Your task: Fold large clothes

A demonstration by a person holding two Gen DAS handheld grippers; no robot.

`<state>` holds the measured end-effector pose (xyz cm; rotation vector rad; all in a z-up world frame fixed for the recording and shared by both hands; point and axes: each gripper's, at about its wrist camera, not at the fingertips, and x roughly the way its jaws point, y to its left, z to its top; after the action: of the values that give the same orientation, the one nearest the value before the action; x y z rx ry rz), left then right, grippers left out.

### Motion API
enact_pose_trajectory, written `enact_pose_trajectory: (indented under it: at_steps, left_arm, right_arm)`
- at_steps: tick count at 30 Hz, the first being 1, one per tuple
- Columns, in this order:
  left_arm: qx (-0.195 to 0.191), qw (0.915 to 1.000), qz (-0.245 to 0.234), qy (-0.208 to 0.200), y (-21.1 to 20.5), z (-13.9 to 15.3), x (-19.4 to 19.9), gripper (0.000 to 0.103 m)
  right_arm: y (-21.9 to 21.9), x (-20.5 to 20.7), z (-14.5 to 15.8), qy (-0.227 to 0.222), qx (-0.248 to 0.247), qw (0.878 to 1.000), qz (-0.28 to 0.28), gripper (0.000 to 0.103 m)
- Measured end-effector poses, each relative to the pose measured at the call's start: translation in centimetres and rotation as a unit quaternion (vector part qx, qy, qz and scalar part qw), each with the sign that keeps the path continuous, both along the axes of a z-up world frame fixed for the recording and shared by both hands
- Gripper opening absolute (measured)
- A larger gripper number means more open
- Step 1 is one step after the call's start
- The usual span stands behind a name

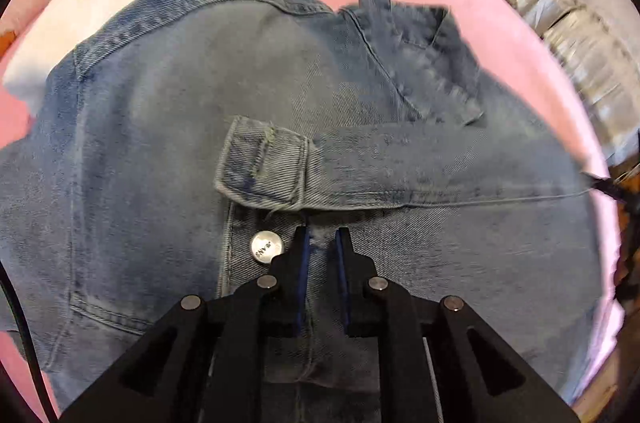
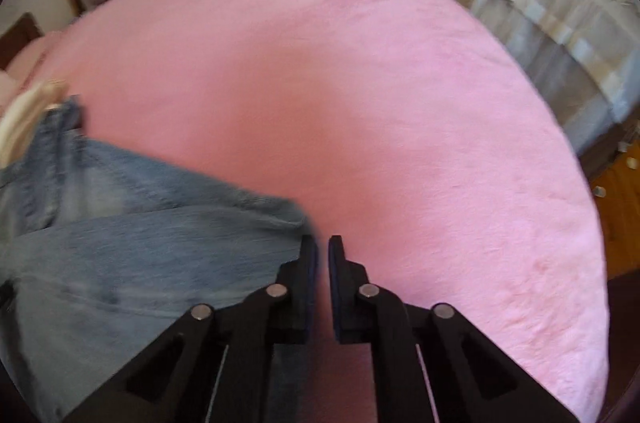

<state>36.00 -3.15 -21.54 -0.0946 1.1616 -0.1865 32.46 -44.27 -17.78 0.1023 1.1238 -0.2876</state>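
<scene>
Left gripper (image 1: 322, 235) fingers sit slightly parted over the denim jacket (image 1: 160, 151), just beside its metal button (image 1: 264, 247). Right gripper (image 2: 323, 245) fingers nearly together, nothing between them, at the jacket's edge. Jacket lies spread on the pink bed (image 2: 360, 83).

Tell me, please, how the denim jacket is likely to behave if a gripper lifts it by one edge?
The denim jacket will probably drape and sag rather than hold shape: its cuffed sleeve already lies limp across the body. It looks thick-seamed, so likely heavyish for cloth. On the plush pink blanket it may drag rather than slide; the metal button could snag.
</scene>
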Motion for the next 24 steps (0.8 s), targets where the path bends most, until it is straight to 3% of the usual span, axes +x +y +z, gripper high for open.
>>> enact_pose_trajectory:
  at_steps: [2,6,8,10,12,17,21,24]
  left_arm:
    - [0.017,0.9998,0.001,-0.009,-0.4,0.0,-0.4,0.011]
    - [0.021,0.9997,-0.011,-0.007,-0.9,0.4,-0.8,0.014]
    - [0.014,0.9998,-0.013,0.0,-0.4,1.1,-1.3,0.016]
    - [0.0,0.9999,-0.012,0.001,0.7,2.2,-2.7,0.02]
    - [-0.009,0.9999,-0.01,-0.004,1.3,3.4,-4.3,0.031]
    - [0.0,0.9996,-0.004,-0.028,2.1,4.5,-7.7,0.051]
    - [0.024,0.999,-0.006,-0.037,1.6,3.9,-8.7,0.052]
    - [0.033,0.9986,0.0,-0.042,1.2,3.7,-8.8,0.055]
  right_arm:
    - [-1.4,-0.4,-0.7,0.02,0.001,1.0,-0.017,0.002]
    - [-1.2,-3.5,1.9,-0.017,0.04,0.999,0.005,0.003]
    - [-0.4,-5.7,3.7,-0.039,0.056,0.997,0.021,0.013]
    - [0.8,-8.2,5.6,-0.059,0.05,0.996,0.04,0.042]
    - [2.7,-11.0,7.4,-0.086,0.022,0.994,0.065,0.052]
    - [6.7,-16.6,7.7,-0.093,-0.028,0.988,0.117,0.053]
    - [8.8,-18.9,4.3,-0.062,-0.084,0.984,0.145,0.053]
    - [9.7,-18.9,2.3,-0.045,-0.09,0.984,0.147,0.053]
